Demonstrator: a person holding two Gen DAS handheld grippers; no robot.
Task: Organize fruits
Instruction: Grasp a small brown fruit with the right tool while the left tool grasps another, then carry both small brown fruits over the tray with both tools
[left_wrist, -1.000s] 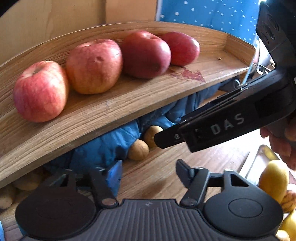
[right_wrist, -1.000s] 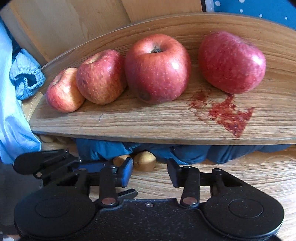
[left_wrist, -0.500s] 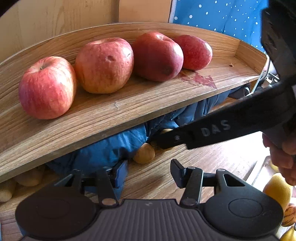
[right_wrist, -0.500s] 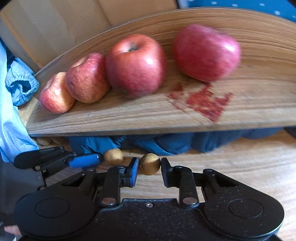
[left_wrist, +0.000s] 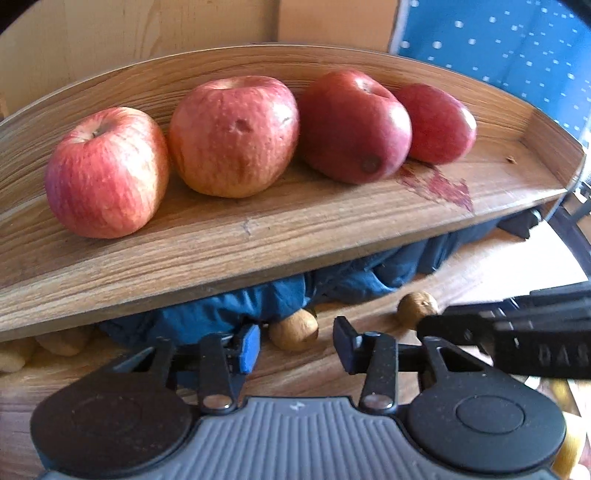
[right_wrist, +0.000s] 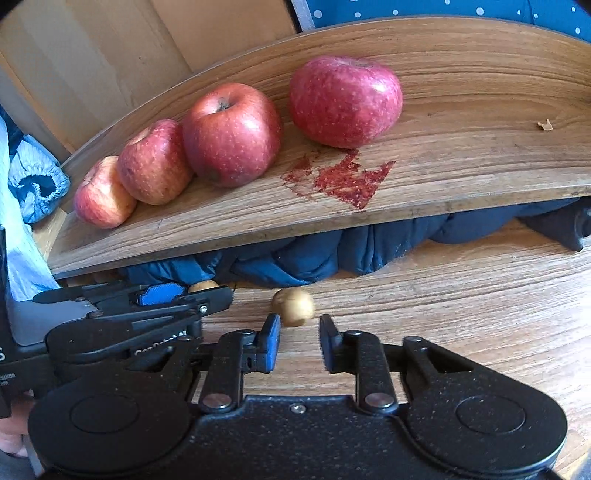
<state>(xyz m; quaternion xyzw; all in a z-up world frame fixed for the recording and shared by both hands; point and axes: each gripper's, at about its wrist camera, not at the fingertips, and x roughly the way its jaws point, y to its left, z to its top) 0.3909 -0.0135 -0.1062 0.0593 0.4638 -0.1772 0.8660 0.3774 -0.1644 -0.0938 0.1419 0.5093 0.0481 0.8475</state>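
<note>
Several red apples (left_wrist: 232, 136) (right_wrist: 231, 133) line the back of a half-round wooden tray (left_wrist: 295, 229) (right_wrist: 461, 147). Two small brown round fruits lie on the wooden table below its front edge. One brown fruit (left_wrist: 293, 334) sits between the tips of my left gripper (left_wrist: 295, 347), whose jaws are closing with gaps still showing at both pads. The other brown fruit (right_wrist: 293, 306) (left_wrist: 417, 306) lies just past the tips of my right gripper (right_wrist: 299, 343), whose jaws are opening slightly and not pressing it.
Dark blue cloth (left_wrist: 351, 277) (right_wrist: 314, 258) is bunched under the tray. A red stain (right_wrist: 343, 177) marks the tray floor. Pale lumps (left_wrist: 55, 343) lie under the tray's left end. Yellow fruit (left_wrist: 569, 443) shows at the left view's lower right corner.
My left jaws have narrowed around one brown fruit. My right gripper has shifted sideways, closed in on the other brown fruit and eased apart a little, so that fruit now sits at its tips.
</note>
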